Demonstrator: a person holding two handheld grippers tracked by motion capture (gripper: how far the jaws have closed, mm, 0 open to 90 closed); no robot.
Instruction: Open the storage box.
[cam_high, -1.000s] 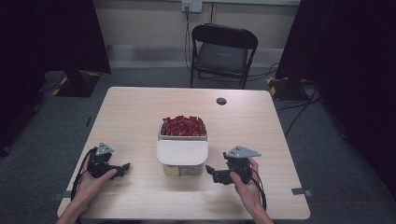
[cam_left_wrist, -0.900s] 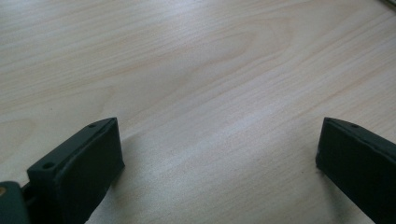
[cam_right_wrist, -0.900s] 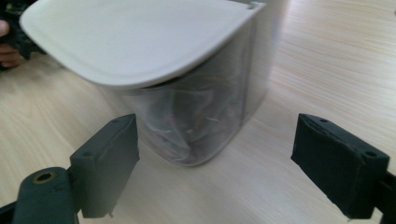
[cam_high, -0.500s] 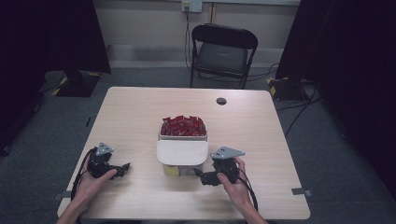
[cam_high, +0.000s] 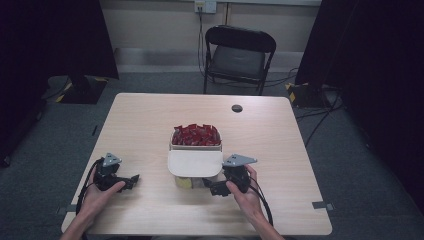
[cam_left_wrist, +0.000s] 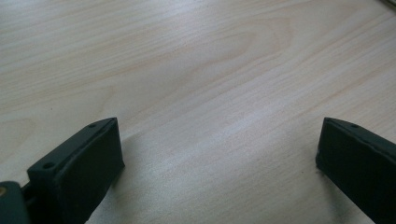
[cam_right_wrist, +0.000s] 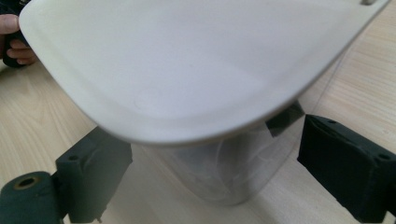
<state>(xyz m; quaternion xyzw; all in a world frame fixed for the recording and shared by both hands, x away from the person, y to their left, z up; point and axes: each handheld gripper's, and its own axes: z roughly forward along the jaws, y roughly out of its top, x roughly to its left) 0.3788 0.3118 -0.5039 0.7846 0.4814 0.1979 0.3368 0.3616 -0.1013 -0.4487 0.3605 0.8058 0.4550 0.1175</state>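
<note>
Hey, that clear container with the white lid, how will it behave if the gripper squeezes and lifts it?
The clear container looks thin-walled, so it would probably flex under a hard squeeze. Its smooth sides may be slippery for the right gripper, whose open jaws sit on either side of it. The white lid overhangs the narrower body, so it might tip if pushed high.

Pale wood-grain desk (cam_high: 150, 125) with a smooth matt top, clear glossy plastic container (cam_right_wrist: 224, 172) under a smooth white matt plastic lid (cam_right_wrist: 187, 65), shiny red wrappers (cam_high: 196, 135) behind, matt black rubbery pads on the right claw (cam_right_wrist: 205, 172), black metal folding chair (cam_high: 239, 55) far back.
</note>
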